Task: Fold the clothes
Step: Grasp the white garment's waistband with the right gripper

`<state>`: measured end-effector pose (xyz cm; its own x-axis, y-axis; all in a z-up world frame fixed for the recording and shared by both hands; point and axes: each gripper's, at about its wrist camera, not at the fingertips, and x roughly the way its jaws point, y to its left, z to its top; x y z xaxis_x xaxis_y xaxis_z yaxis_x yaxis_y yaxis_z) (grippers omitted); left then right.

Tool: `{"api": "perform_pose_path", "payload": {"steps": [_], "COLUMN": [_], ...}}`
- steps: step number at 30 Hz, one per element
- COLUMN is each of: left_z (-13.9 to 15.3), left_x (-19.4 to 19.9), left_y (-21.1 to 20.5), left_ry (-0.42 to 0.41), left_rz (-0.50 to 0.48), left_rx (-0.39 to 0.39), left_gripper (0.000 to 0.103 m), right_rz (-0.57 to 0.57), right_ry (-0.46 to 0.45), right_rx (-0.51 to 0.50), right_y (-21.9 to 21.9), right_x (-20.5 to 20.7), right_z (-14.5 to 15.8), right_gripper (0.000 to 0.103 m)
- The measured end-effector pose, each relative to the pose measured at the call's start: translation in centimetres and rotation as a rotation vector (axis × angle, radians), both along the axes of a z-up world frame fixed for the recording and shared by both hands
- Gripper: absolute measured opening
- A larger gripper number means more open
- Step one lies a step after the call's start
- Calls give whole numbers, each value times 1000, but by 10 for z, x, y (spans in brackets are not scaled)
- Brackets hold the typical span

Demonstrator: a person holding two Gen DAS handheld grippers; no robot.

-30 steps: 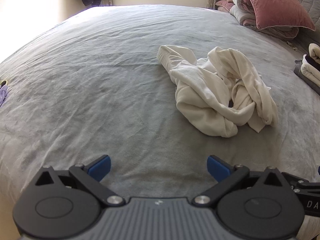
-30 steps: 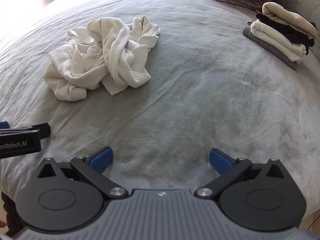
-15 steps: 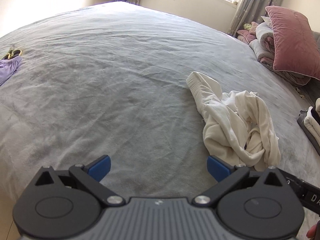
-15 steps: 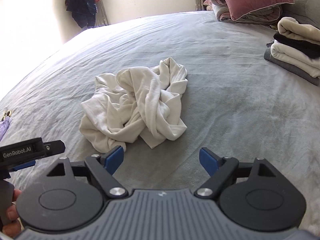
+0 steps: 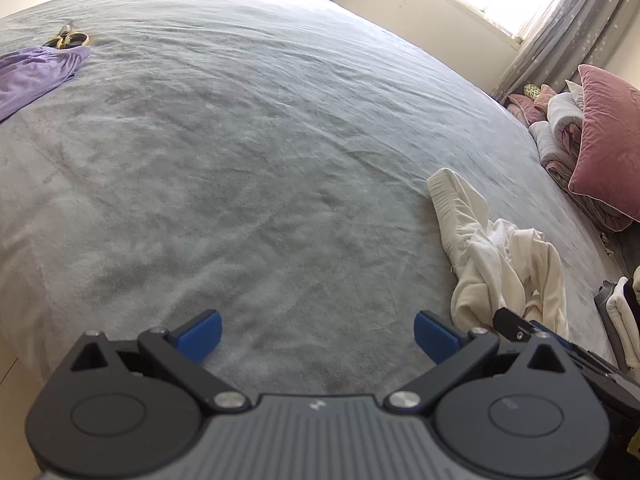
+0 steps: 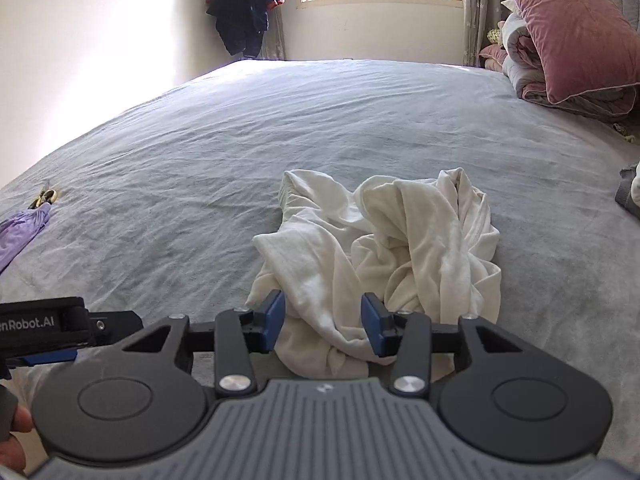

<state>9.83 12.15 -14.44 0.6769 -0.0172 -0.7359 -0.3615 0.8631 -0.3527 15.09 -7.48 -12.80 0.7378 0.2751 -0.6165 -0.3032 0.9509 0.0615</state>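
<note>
A crumpled white garment (image 6: 400, 240) lies in a heap on the grey bed (image 6: 200, 168). My right gripper (image 6: 323, 320) sits low at the heap's near edge. Its jaws are closing, with a fold of the white fabric between the blue pads (image 6: 275, 314), which do not visibly pinch it. My left gripper (image 5: 318, 336) is open over bare bedspread, nothing between its fingers. From it, the white garment (image 5: 500, 272) lies to the right, with the right gripper's black tip (image 5: 516, 326) just in front of it.
A purple garment (image 5: 36, 72) and a small gold-coloured object (image 5: 70, 38) lie at the bed's far left. A pink pillow (image 6: 576, 28) rests on folded quilts at the right. Folded clothes (image 5: 622, 320) are stacked at the right edge. A dark jacket (image 6: 246, 4) hangs by the window.
The right gripper has come up to the white heap and its jaws have narrowed around the near fold. The left view has swung left, so the garment now sits at its right edge.
</note>
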Motion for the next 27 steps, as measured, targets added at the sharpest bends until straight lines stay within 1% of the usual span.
{"api": "perform_pose_path", "payload": {"steps": [1, 2, 3, 4, 6, 9, 12, 16, 19, 23, 25, 26, 27], "left_z": [-1, -1, -1, -2, -3, -5, -6, -7, -7, -6, -6, -6, -6], "left_x": [1, 1, 1, 1, 1, 2, 4, 6, 8, 10, 10, 11, 11], "left_y": [0, 0, 0, 0, 0, -1, -5, -12, -15, -20, -22, -24, -25], "left_ry": [2, -3, -7, -12, -22, -23, -25, -30, -29, -31, -30, -30, -30], "left_rz": [-3, -7, -11, -15, -21, -24, -27, -37, -43, -53, -57, -58, -60], "left_rx": [1, -1, -3, -4, -12, -5, 12, 36, 43, 45, 49, 52, 55], "left_gripper": [103, 103, 103, 103, 102, 102, 102, 102, 102, 102, 102, 102, 102], "right_rz": [2, 5, 1, -7, -38, -106, -151, -221, -274, -345, -358, -356, -351], "right_ry": [12, 25, 35, 45, 32, 11, 9, -1, 10, 12, 24, 28, 29], "right_rx": [-8, -16, -6, 13, 48, 71, 93, 73, 71, 46, 52, 66, 86], "right_y": [0, 0, -4, -9, -21, -39, -61, -85, -104, -121, -126, -128, -129], "right_x": [3, 6, 8, 9, 6, 4, 3, -1, -2, -5, -4, -5, -6], "right_z": [-4, -7, -10, -11, -9, -4, 0, -1, -4, -7, -7, -6, -4], "right_gripper": [40, 25, 5, 6, 6, 6, 6, 5, 5, 5, 6, 8, 13]}}
